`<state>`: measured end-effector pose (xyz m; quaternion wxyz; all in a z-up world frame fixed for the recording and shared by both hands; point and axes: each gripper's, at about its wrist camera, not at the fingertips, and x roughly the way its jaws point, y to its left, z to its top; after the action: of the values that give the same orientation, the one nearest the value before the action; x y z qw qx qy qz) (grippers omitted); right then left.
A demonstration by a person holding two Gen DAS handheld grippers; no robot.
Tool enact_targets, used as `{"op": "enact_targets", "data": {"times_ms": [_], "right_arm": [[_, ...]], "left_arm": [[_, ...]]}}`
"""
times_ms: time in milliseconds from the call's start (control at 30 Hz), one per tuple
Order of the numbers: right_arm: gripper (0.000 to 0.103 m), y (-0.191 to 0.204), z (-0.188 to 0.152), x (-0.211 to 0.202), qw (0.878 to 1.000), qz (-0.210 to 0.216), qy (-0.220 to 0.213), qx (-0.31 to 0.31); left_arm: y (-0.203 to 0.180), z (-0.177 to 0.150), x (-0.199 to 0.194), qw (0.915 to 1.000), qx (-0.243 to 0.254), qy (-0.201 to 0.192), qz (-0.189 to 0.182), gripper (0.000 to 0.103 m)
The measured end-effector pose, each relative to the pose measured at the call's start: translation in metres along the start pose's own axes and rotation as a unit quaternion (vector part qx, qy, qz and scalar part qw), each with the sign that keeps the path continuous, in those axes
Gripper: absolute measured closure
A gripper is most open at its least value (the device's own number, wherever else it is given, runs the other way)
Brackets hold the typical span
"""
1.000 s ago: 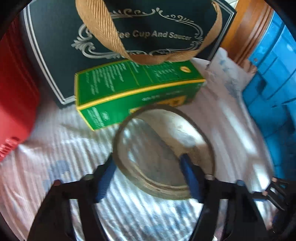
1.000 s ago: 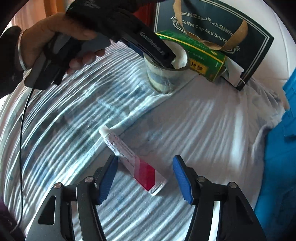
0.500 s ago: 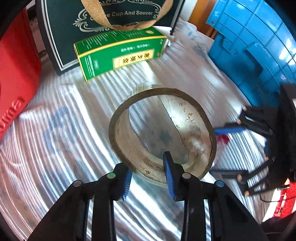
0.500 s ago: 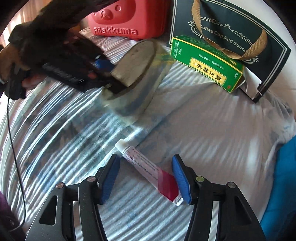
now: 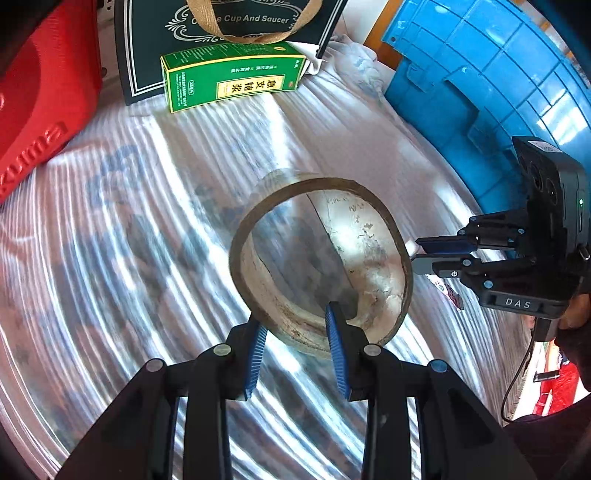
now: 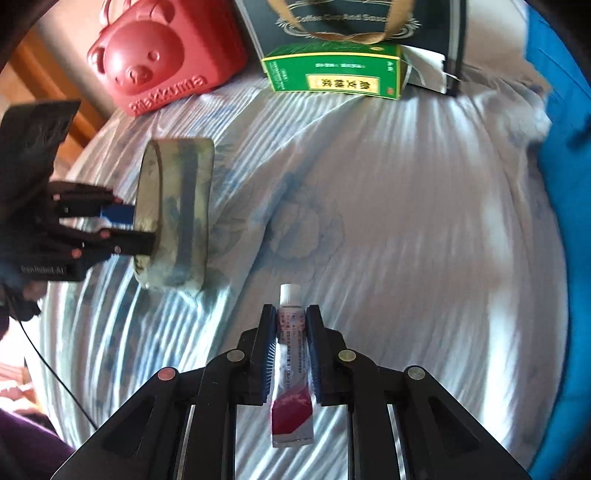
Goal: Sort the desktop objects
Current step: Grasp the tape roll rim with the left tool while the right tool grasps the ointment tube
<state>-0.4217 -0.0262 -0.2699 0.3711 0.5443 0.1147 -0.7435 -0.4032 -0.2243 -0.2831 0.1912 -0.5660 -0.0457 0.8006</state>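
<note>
Between right gripper (image 6: 291, 345) fingers: soft white-and-red ointment tube (image 6: 292, 363), pinched mid-body; light, squashable. Left gripper (image 5: 295, 349) clamps stiff tape roll (image 5: 320, 258) wall.

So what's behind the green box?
A dark gift bag with a tan ribbon handle stands right behind the green box, which seems to lean against it. A white paper sticks out at the box's right end. The bag's lower part is hidden.

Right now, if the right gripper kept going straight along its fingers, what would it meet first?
The right gripper is shut on the tube. Ahead lies only the striped cloth; farther on, roughly in line, the green box. Depth is hard to judge.
</note>
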Motion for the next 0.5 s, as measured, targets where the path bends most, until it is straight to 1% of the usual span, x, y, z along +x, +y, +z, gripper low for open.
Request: {"op": "enact_targets", "data": {"times_ms": [67, 133, 167, 200, 267, 333, 367, 433, 500], "right_arm": [[0.087, 0.003, -0.006, -0.013, 1.0, 0.0, -0.015, 0.016], [0.087, -0.005, -0.003, -0.023, 0.999, 0.003, -0.03, 0.025], [0.087, 0.001, -0.015, -0.03, 0.999, 0.002, -0.041, 0.027], [0.087, 0.006, -0.02, -0.029, 0.998, 0.0, -0.052, 0.028], [0.087, 0.016, -0.014, -0.032, 0.997, -0.006, -0.072, 0.03], [0.087, 0.026, -0.018, -0.041, 0.996, -0.007, -0.087, 0.033], [0.087, 0.028, -0.021, -0.048, 0.995, -0.01, -0.093, 0.035], [0.087, 0.035, -0.027, -0.052, 0.994, -0.014, -0.104, 0.04], [0.087, 0.041, -0.035, -0.063, 0.992, -0.018, -0.113, 0.045]], "left_arm": [[-0.006, -0.006, -0.008, 0.9999, -0.003, -0.011, 0.0, 0.072], [-0.007, -0.015, -0.022, 0.9998, -0.003, -0.021, -0.003, 0.072], [-0.011, -0.017, -0.027, 0.9996, 0.0, -0.027, 0.0, 0.072], [-0.014, -0.02, -0.032, 0.9995, 0.002, -0.032, 0.004, 0.072], [-0.017, -0.027, -0.042, 0.9992, 0.002, -0.039, 0.002, 0.08], [-0.02, -0.032, -0.046, 0.9991, -0.004, -0.041, 0.0, 0.08], [-0.019, -0.035, -0.045, 0.9992, -0.011, -0.039, 0.001, 0.08], [-0.01, -0.038, -0.044, 0.9979, -0.048, -0.043, 0.005, 0.08], [0.0, -0.038, -0.049, 0.9942, -0.087, -0.062, 0.007, 0.08]]}}
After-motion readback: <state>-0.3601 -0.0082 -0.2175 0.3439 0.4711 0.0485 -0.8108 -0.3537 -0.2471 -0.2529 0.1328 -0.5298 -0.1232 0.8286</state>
